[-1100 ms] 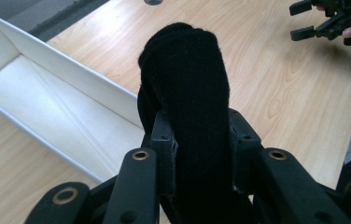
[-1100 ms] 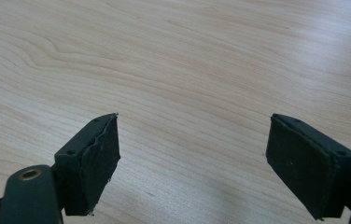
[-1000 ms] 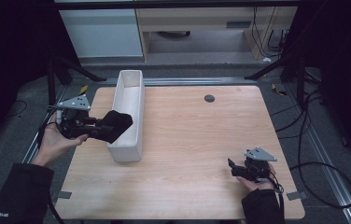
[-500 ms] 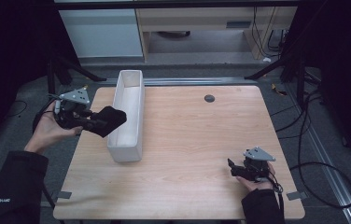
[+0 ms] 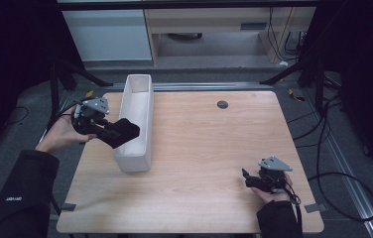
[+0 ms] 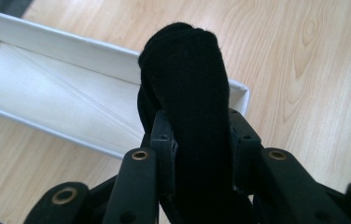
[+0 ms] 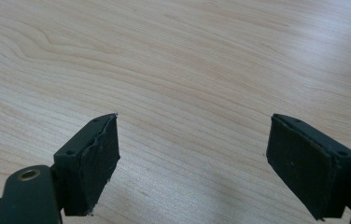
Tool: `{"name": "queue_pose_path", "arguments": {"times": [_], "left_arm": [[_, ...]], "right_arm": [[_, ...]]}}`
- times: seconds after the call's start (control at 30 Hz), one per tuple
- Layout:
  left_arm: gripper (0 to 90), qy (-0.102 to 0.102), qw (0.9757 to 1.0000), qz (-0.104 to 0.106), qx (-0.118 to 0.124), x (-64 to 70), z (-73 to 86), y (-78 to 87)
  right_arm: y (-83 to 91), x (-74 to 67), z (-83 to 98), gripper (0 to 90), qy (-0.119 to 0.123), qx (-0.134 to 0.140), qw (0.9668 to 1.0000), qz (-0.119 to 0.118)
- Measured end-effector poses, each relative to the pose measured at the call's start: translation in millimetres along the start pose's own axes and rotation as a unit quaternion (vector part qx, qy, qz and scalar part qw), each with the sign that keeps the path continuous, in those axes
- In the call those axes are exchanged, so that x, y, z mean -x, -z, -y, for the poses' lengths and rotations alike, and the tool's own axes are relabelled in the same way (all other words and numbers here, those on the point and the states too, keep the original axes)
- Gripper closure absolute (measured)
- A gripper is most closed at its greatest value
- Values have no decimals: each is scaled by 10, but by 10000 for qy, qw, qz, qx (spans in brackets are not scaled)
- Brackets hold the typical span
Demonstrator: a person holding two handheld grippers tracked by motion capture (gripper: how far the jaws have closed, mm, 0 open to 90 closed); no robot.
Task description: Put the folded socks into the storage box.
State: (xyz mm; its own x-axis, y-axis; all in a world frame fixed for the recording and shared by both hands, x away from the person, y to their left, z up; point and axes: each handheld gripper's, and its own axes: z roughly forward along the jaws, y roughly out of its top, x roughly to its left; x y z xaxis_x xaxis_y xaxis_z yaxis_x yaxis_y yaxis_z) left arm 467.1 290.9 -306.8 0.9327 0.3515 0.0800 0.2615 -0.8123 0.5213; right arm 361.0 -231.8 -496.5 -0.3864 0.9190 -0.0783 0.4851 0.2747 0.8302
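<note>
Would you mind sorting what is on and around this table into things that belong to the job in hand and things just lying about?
In the job:
- black rolled cloth, clamped in the left tongs
- long white box

Lying about:
- round dark spot in the tabletop
- right tongs, open over bare wood
- cables on the floor

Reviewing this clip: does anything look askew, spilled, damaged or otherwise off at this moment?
Nothing stands out. The left gripper grips a rolled black cloth at the near end of the white tray, which sits upright and looks empty. The right gripper rests open on the bare wooden table. No spill or damage visible.
</note>
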Motion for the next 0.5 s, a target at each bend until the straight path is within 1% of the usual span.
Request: {"name": "queue_pose_path", "arguments": {"times": [0.03, 0.07, 0.13, 0.2, 0.27, 0.3, 0.33, 0.37, 0.43, 0.47, 0.5], "left_arm": [[681, -40, 10000, -7, -52, -14, -8, -21], [681, -77, 9999, 40, -123, -32, -14, -41], [681, -123, 9997, 64, -215, -48, -26, -105], [680, -189, 9994, 85, -278, -56, -37, -165], [681, -227, 9990, 150, -354, -62, -45, -226], [680, -262, 9988, 138, -393, -69, -48, -265], [680, -301, 9982, 171, -483, -78, -49, -316], [680, -338, 9977, 156, -564, -81, -49, -359], [680, -443, 9961, 183, -741, -92, -45, -442], [680, -435, 9959, 200, -764, -88, -39, -475], [680, -486, 9954, 205, -804, -91, -35, -513]], "right_arm": [[-1, 0, 1, 174, 3, 4, 10000, -1], [-1, 1, 2, 174, 6, 2, 10000, -2], [-3, 4, 3, 174, 13, 9, 10000, 3], [-4, 9, 6, 174, 25, 11, 10000, 7], [-5, 8, 9, 175, 10, 5, 10000, 3], [-8, 6, 10, 175, 10, -8, 10000, -5], [-12, 6, 11, 175, 34, -5, 10000, -11], [-12, 2, 11, 175, 34, -10, 10000, -12], [-10, -1, 11, 176, 28, 3, 10000, -17], [-11, 2, 12, 176, 46, 3, 10000, -7], [-12, 2, 12, 176, 44, 0, 10000, -7]]}}
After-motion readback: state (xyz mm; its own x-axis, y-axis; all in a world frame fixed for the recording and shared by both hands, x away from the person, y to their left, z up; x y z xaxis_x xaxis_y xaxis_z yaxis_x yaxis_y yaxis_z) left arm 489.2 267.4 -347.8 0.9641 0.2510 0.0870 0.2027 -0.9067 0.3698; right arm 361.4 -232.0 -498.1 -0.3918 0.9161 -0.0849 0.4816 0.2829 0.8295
